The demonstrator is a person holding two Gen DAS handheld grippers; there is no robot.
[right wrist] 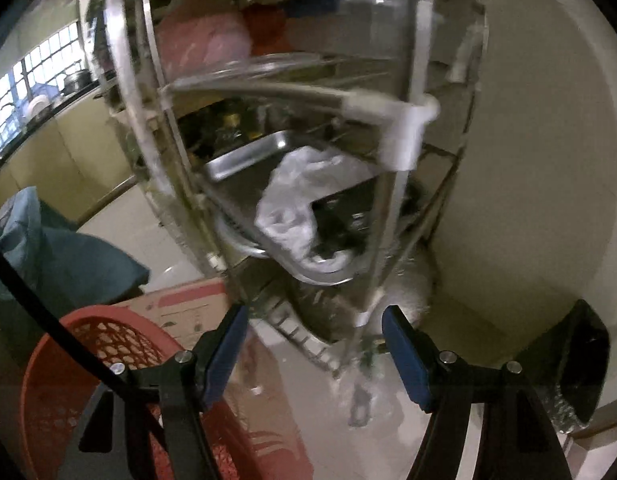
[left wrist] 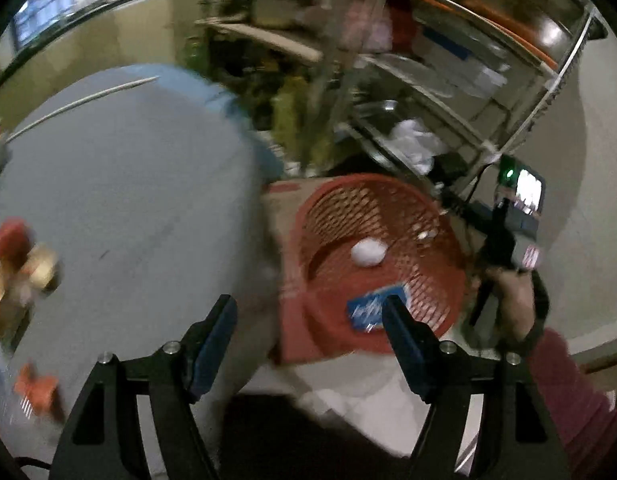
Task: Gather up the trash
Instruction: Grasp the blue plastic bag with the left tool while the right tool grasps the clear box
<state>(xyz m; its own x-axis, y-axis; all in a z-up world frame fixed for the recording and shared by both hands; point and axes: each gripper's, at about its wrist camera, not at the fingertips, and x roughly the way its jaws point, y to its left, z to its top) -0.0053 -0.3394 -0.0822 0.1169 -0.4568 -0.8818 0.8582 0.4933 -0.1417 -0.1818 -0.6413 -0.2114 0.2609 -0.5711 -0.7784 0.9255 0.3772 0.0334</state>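
Bench [left wrist: 120, 184]: large grey-blue surface, ahead and left of the left hand-held gripper [left wrist: 310, 316]. Blurred red and tan items sit at its far left edge; what they are cannot be told.

Metal rack [right wrist: 404, 80]: tall wire shelving straight ahead of the right hand-held gripper [right wrist: 312, 330], holding a steel tray and a crumpled white bag.

Red basket [left wrist: 372, 256]: mesh bin on a cardboard box [left wrist: 296, 332], just ahead and right of the left hand-held gripper; below and left of the right one. Its mouth tilts toward the left camera.

Blue wrapper [left wrist: 368, 310]: flat trash inside the basket's near wall, just beside the left gripper's right finger, apart from it. Long axis runs left to right, slightly raised rightward.

White paper ball [left wrist: 367, 253]: trash deeper in the basket; round, no clear axis.

Left hand-held gripper: fingers spread wide, nothing between them.

Right hand-held gripper: likewise spread and empty.

Step judged: fetching the next piece from the bench. Advice: swing left, line the fingers across the item's short side, close only once both pads flank it.
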